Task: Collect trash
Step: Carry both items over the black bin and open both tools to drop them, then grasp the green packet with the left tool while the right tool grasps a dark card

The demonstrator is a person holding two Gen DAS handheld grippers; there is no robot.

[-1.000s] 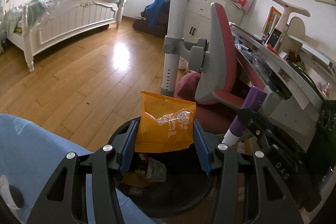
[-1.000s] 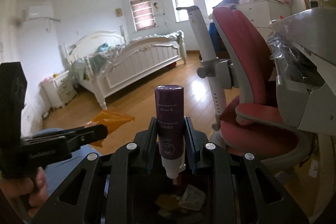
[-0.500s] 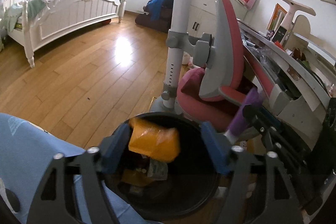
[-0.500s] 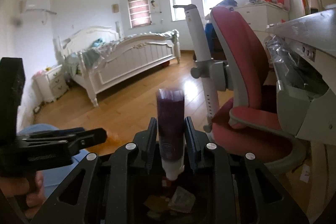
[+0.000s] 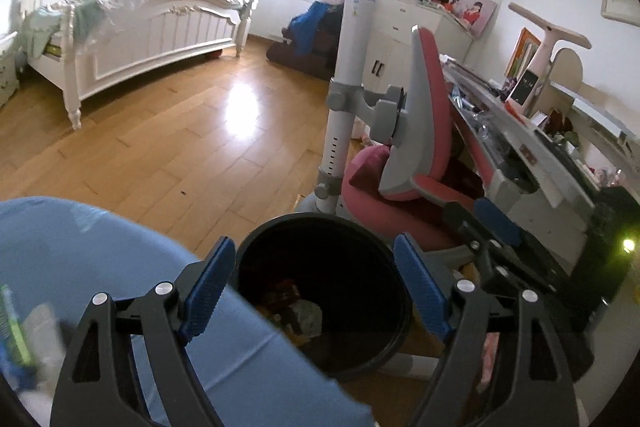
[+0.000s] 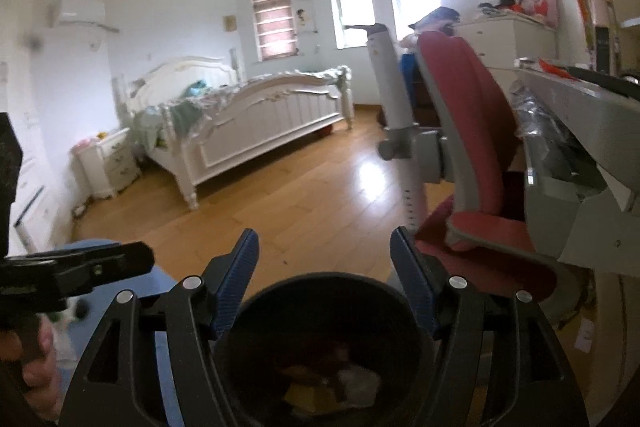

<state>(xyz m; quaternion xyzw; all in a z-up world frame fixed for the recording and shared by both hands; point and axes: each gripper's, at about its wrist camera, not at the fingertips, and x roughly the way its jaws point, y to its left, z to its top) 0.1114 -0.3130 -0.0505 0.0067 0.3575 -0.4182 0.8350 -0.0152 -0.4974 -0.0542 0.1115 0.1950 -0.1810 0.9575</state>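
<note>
Your left gripper (image 5: pixel 316 277) has its jaws released and spread wide, with nothing between the blue pads (image 5: pixel 208 285). They have just been opening. Directly below and ahead of them stands the black bin (image 5: pixel 384 259), its round mouth spanning the gap between the jaws. Trash (image 5: pixel 296 311) lies at the bottom of the bin: a pale crumpled piece, something red, and a yellow-orange scrap.

Your right gripper (image 6: pixel 324 283) likewise has its jaws released and empty, and they too have just been opening. The same bin (image 6: pixel 400 303) sits right under them, its rim between the two pads. Inside it you see a yellow piece and a pale piece of trash (image 6: pixel 320 391); the rest is too dark to tell apart.

A second ago your left jaws gripped an orange packet above the bin; half a second ago it was dropping into the mouth. Your right jaws then clasped a purple bottle, cap downward; that bottle is no longer between them.

Outward from the bin: a blue cloth (image 5: pixel 80 251) at lower left, the red chair (image 5: pixel 416 147) just behind, the cluttered desk (image 5: pixel 540 155) to the right, the wooden floor (image 5: pixel 180 147), and the white bed (image 5: pixel 160 27) far across the room. In the right view your left hand (image 6: pixel 36 359) holds its gripper at the left edge.
</note>
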